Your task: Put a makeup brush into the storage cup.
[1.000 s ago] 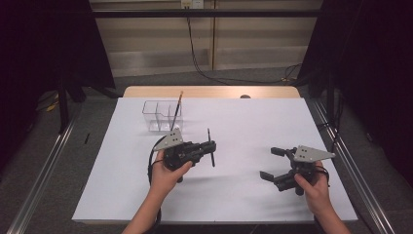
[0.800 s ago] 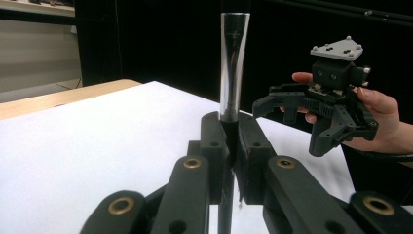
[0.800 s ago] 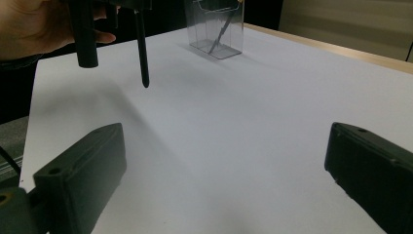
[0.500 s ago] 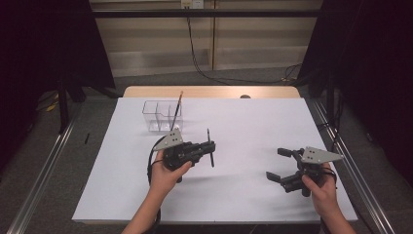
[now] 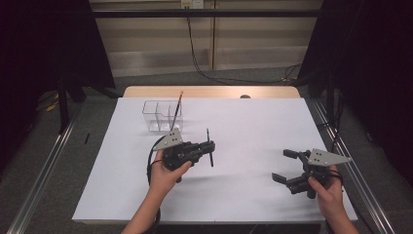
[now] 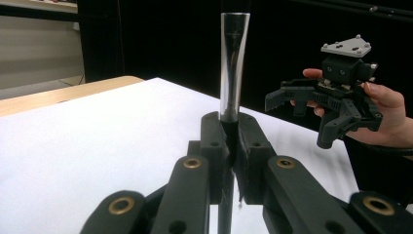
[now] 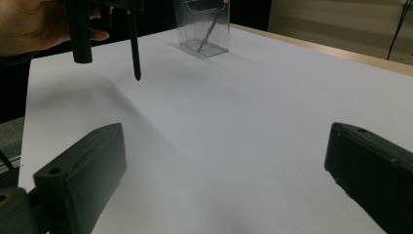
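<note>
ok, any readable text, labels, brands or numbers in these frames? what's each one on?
None readable.
The pen in the left gripper: no print visible.
The clear organizer, white table cover and right gripper: no markings visible.

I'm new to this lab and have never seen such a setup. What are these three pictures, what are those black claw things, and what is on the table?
A person sits at a table covered with a white sheet and holds a hand tool with two black jaws in each hand. The high view looks down from above. The other two pictures come from small cameras riding on the tools, each looking along its own jaws.

The left gripper is shut on a thin dark pen, which stands upright between its jaws in the left gripper view. The right gripper has its jaws wide apart with nothing between them, and it hangs over bare sheet.

Near the far left of the sheet stands a clear plastic holder with compartments. Another pen leans inside it.
</note>
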The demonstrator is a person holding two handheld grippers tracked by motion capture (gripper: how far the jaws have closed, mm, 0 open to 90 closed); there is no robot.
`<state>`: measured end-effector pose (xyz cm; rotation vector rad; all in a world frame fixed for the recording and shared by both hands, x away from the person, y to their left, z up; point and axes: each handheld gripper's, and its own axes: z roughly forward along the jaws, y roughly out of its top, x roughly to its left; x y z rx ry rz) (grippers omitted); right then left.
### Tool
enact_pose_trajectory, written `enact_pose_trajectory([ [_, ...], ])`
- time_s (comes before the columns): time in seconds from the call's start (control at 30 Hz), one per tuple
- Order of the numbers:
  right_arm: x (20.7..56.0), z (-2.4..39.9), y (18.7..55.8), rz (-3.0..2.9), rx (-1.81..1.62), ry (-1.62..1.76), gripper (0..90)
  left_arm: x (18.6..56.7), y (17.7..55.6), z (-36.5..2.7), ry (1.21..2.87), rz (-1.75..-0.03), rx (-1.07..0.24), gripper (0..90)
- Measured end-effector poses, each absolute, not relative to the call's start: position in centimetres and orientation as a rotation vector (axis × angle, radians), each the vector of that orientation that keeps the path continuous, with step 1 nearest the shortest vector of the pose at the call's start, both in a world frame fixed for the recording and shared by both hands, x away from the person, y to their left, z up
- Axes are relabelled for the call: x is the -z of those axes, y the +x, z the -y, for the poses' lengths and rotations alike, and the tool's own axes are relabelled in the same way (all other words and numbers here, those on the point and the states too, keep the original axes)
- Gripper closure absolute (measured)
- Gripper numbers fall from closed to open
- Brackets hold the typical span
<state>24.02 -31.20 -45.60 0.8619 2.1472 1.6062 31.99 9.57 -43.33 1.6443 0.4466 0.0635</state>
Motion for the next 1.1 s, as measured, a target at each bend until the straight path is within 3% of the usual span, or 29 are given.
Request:
enact_pose_trajectory([
  [1.1,45.9,33.3,22.9,-2.134,-1.597,0.853,1.0,42.9,32.2,-10.5,1.654,-0.468,-0.094,83.6],
])
